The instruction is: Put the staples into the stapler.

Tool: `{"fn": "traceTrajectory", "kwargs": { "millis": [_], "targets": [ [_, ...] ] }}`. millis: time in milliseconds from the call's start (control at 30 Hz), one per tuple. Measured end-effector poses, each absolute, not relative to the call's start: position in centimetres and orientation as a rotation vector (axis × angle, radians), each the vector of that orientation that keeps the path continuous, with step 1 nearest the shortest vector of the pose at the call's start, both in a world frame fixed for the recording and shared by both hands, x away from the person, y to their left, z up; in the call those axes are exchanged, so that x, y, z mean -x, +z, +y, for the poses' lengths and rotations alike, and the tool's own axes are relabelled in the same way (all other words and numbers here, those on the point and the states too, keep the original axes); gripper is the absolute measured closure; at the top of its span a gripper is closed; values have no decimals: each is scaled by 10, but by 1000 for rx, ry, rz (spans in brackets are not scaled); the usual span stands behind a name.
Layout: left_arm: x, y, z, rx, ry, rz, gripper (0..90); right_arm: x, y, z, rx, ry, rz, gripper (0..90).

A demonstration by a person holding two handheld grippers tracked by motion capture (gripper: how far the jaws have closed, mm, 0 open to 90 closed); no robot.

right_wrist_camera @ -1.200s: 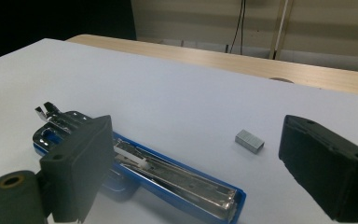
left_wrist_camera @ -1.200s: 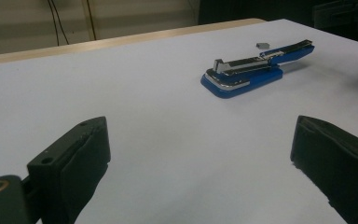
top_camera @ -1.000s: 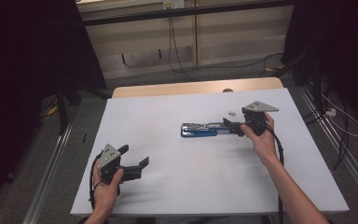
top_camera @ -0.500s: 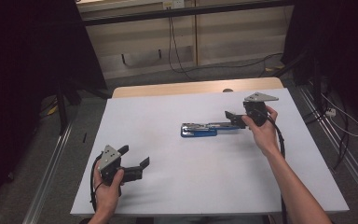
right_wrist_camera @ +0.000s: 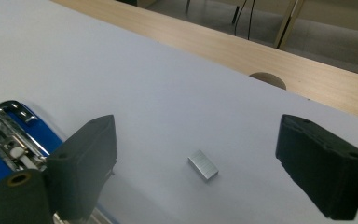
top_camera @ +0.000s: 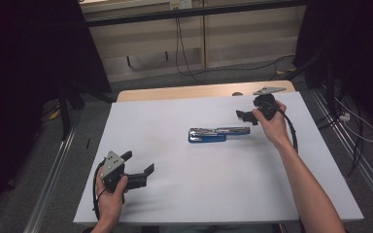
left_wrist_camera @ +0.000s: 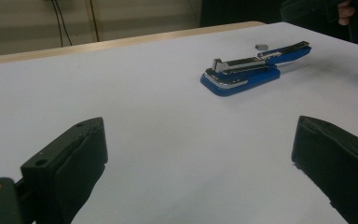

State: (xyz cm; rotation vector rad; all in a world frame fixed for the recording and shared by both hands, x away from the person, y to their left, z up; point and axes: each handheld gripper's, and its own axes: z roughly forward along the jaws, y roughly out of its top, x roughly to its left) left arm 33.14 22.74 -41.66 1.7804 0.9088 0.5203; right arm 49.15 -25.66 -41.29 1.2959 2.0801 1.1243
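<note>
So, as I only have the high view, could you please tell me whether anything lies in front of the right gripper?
Observer: Yes. The right gripper view shows a small silver staple block lying flat on the white sheet, framed between the open jaws of the right gripper and untouched.
Operator: Thank you. Is the stapler closed?
Observer: It appears not. In the left gripper view the blue stapler has its silver magazine exposed on top.

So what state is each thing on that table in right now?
Stapler: lying flat, top arm swung open, untouched.
Staple strip: loose on the sheet, between the right tongs' jaws, untouched.
Left tongs: open, empty.
Right tongs: open, empty, aimed at the strip.
</note>
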Motion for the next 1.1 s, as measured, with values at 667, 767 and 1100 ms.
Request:
{"fn": "traceTrajectory", "kwargs": {
  "millis": [667, 767, 1100],
  "targets": [
    [-334, -422, 216, -1830, 450, 900, 40, -529, -421, -249, -1354, 1023, 2264, 194],
    [-333, -421, 216, -1840, 471, 879, 40, -533, -418, -243, -1326, 961, 2299, 220],
    [-334, -421, 218, -1843, 485, 883, 40, -543, -420, -239, -1290, 831, 2366, 236]
  ]
}}
